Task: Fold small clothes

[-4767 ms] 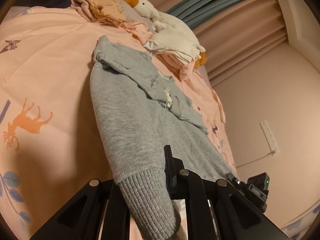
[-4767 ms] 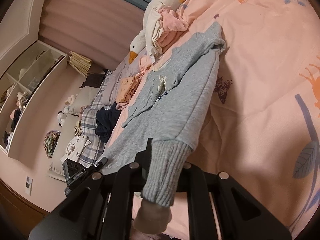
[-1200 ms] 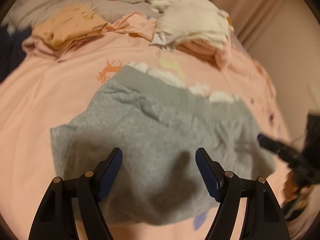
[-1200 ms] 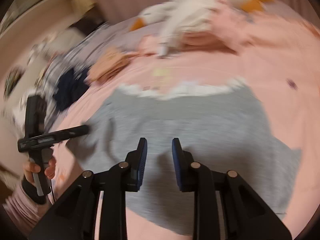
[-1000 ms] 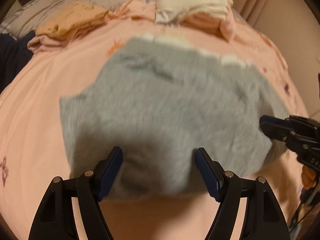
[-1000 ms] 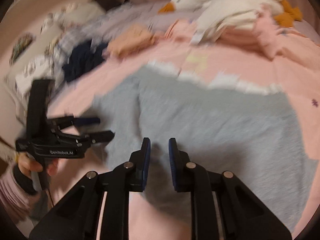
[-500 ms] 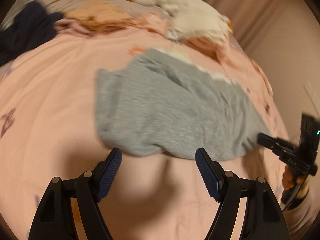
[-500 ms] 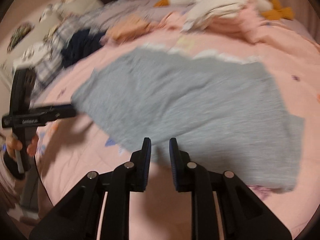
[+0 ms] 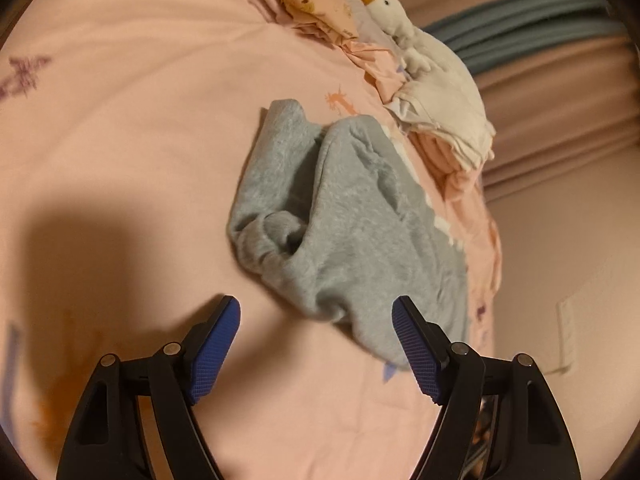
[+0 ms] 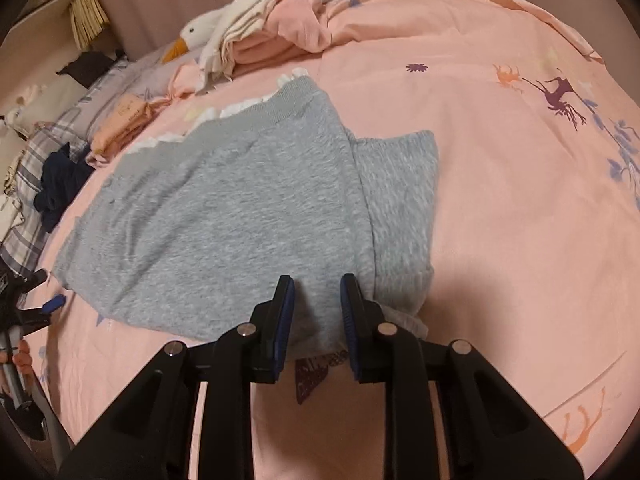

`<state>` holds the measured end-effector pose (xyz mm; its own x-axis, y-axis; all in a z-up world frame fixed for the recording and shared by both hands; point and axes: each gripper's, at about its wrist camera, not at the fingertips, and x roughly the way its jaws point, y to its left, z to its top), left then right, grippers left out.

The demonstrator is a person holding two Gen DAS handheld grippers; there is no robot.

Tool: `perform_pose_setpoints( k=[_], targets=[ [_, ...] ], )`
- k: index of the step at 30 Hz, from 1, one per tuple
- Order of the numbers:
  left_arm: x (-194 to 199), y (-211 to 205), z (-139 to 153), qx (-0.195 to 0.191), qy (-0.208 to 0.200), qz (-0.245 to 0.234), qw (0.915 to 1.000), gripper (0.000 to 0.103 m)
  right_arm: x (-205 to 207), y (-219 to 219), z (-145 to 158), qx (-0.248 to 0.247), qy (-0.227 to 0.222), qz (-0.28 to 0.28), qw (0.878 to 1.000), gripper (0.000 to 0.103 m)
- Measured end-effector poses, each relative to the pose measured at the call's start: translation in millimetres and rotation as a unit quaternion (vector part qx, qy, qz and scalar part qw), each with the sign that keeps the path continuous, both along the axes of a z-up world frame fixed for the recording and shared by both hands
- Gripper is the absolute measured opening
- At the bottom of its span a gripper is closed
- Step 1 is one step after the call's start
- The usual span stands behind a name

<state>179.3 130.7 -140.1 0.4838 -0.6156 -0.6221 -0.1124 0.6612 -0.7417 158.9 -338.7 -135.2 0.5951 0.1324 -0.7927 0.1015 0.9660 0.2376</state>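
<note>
A grey knit sweater [image 10: 224, 220] lies folded on the pink bed cover, with a white frilled collar edge at its far side. It also shows in the left wrist view [image 9: 344, 232], bunched at its near left end. My left gripper [image 9: 316, 344] is wide open and empty, just short of the sweater's near edge. My right gripper [image 10: 316, 312] has its jaws slightly apart at the sweater's near edge, and grey fabric shows in the narrow gap between them; they do not pinch it.
A white goose plush [image 9: 420, 52] and folded pink, white and peach clothes [image 10: 276, 40] lie at the far side of the bed. Dark clothes [image 10: 56, 184] and plaid bedding lie far left. A wall with a socket [image 9: 568, 332] is to the right.
The left gripper has swung left and now sees the sweater from its end. The right gripper's jaws have opened a little; the sweater's right part now lies folded over.
</note>
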Motion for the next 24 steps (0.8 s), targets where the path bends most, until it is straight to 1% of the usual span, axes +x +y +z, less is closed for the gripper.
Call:
perform_pose_setpoints(
  k=[1,3,4,5,6,7,11,15,17,18,19,20,22,24],
  targets=[
    [2.6,1.2,-2.6,-0.011,0.002,0.007,0.9999,0.081,0.0,1.4,1.6,-0.002,0.001,0.0,1.0,0.024],
    [10.0,3.9,-8.9,-0.038,0.007,0.025,0.999,0.082,0.2,3.8,5.8,-0.005,0.003,-0.002,1.0,0.024],
    [14.6,3.4,-10.7,-0.049,0.006,0.034,0.9982,0.082,-0.1,5.3,8.4,-0.007,0.001,-0.002,1.0,0.026],
    [17.2,5.4,-11.2,-0.051,0.004,0.039,0.9979,0.082,-0.6,7.7,11.7,-0.008,-0.003,0.001,1.0,0.028],
    [21.0,4.4,-10.7,-0.05,0.003,0.044,0.9978,0.082,-2.2,9.7,14.6,-0.005,-0.007,0.004,1.0,0.032],
    [23.6,3.7,-10.7,-0.048,0.002,0.045,0.9978,0.082,-5.6,10.1,16.3,-0.002,-0.01,0.006,1.0,0.033],
    [38.8,-3.2,-10.5,-0.039,-0.001,0.045,0.9983,0.083,-9.1,24.1,30.5,0.008,-0.038,0.026,0.999,0.033],
    [51.2,-5.5,-10.7,-0.034,-0.004,0.052,0.998,0.083,2.8,49.3,39.0,0.041,-0.056,0.064,0.996,0.033],
    [51.6,-6.7,-10.6,-0.025,-0.004,0.061,0.9978,0.075,14.5,68.5,37.8,0.053,-0.055,0.087,0.993,0.033],
    [51.7,-6.6,-10.7,-0.014,-0.002,0.068,0.9976,0.057,23.7,82.7,36.6,0.054,-0.053,0.1,0.992,0.033],
    [52.2,-5.4,-12.5,-0.004,0.003,0.071,0.9974,0.035,31.1,95.3,35.9,0.053,-0.053,0.113,0.991,0.033],
    [52.4,-3.6,-14.7,-0.003,0.006,0.071,0.9974,0.03,37.6,106.4,35.4,0.051,-0.054,0.123,0.99,0.033],
    [50.3,0.9,-18.0,-0.003,0.003,0.071,0.9974,0.026,50.9,126.3,34.7,0.046,-0.055,0.139,0.988,0.033],
    [48.1,0.7,-16.6,0.012,-0.003,0.067,0.9977,0.025,63.3,142.7,32.6,0.045,-0.055,0.149,0.986,0.033]
  ],
)
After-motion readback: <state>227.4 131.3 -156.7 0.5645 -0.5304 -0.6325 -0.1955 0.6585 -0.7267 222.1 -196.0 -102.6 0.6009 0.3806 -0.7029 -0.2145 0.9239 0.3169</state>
